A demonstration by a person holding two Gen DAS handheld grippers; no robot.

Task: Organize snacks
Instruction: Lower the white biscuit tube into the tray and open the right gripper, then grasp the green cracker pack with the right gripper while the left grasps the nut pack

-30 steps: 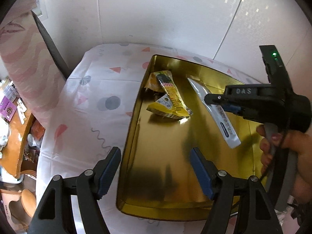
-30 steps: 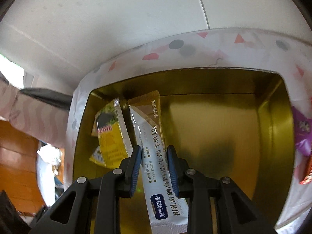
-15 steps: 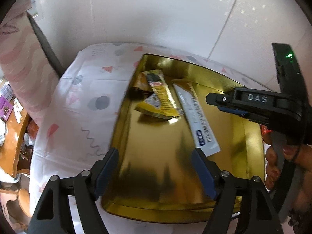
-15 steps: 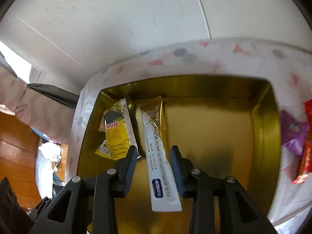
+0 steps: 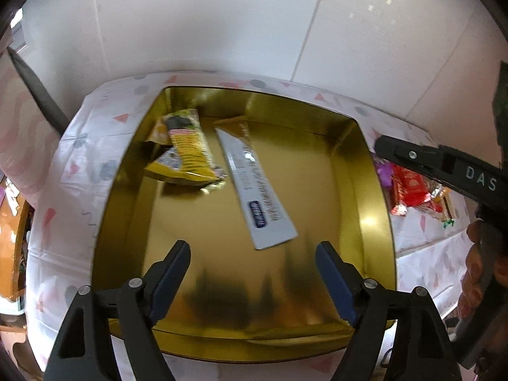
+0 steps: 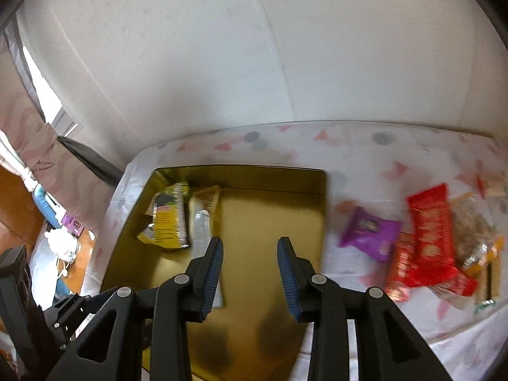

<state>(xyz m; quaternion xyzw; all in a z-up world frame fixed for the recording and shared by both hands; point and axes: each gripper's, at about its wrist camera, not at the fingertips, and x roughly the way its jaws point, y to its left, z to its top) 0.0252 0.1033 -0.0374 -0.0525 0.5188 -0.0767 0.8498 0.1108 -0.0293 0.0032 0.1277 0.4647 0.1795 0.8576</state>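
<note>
A gold tray (image 5: 374,197) sits on a table covered in a white cloth with pink triangles and grey dots (image 6: 365,146), against a white wall. Inside the tray, a yellow snack packet (image 5: 190,155) lies near the far-left corner on top of a second yellow packet (image 5: 165,165). Just beside them to the right, a long white sachet (image 5: 260,197) with a blue label runs at a slant from the far edge toward the tray's middle, resting partly on a gold-brown packet (image 5: 235,125) at its far end.

The left gripper (image 5: 254,277) hangs over the near edge of the tray, its blue-padded jaws opening wide with nothing between them. The right gripper (image 6: 250,262) is poised over the tray's near-right part, jaws parted and empty (the white sachet lies free just left of its left finger). In the left wrist view a person's hand (image 5: 476,270) grasps the right gripper's handle.

Off the tray's right edge, on the cloth, waits a loose cluster of snacks: a purple packet (image 6: 370,231), a red bar (image 6: 431,235) and a clear bag of brownish pieces (image 6: 473,231), blurred at the edges.
</note>
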